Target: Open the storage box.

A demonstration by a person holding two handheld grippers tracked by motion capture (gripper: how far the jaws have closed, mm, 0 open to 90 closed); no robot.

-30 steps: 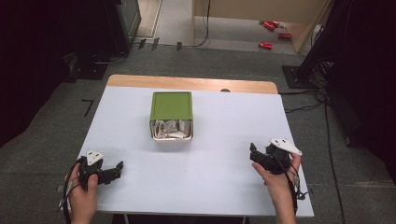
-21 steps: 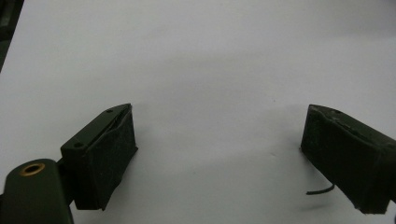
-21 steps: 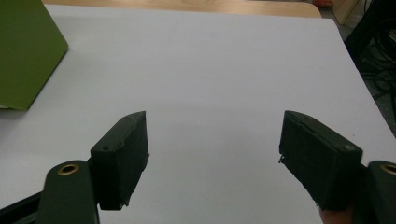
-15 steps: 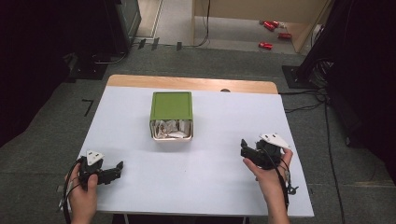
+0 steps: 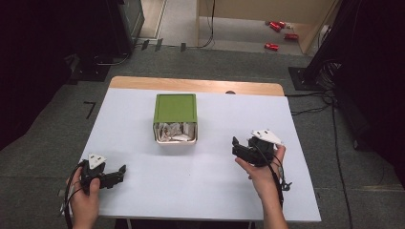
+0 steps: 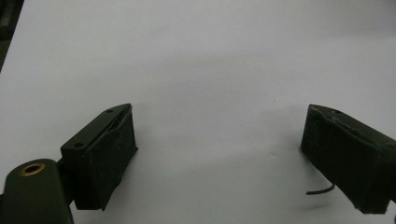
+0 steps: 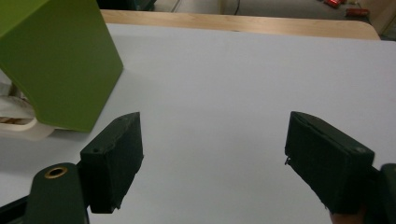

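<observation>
A green box (image 5: 175, 109) lies on its side in the middle of the white table (image 5: 210, 191), its cream-rimmed mouth facing me with crumpled white material (image 5: 174, 131) inside. My right gripper (image 5: 236, 146) hovers right of the box, open, its jaws wide apart over bare table. In the right gripper view the open gripper (image 7: 215, 119) has the green box (image 7: 56, 60) at its upper left and the white material (image 7: 14, 112) at the left edge. My left gripper (image 5: 120, 172) rests open near the table's front left corner, and its own view shows the gripper (image 6: 219, 112) holding nothing.
A wooden strip (image 5: 196, 86) runs along the table's far edge. Red objects (image 5: 277, 28) lie on the floor beyond, and cables (image 5: 329, 95) trail on the floor at the right. Dark equipment stands at the back left and right.
My right gripper has moved left and a little forward, closer to the green box. The left gripper and the box have stayed put.
</observation>
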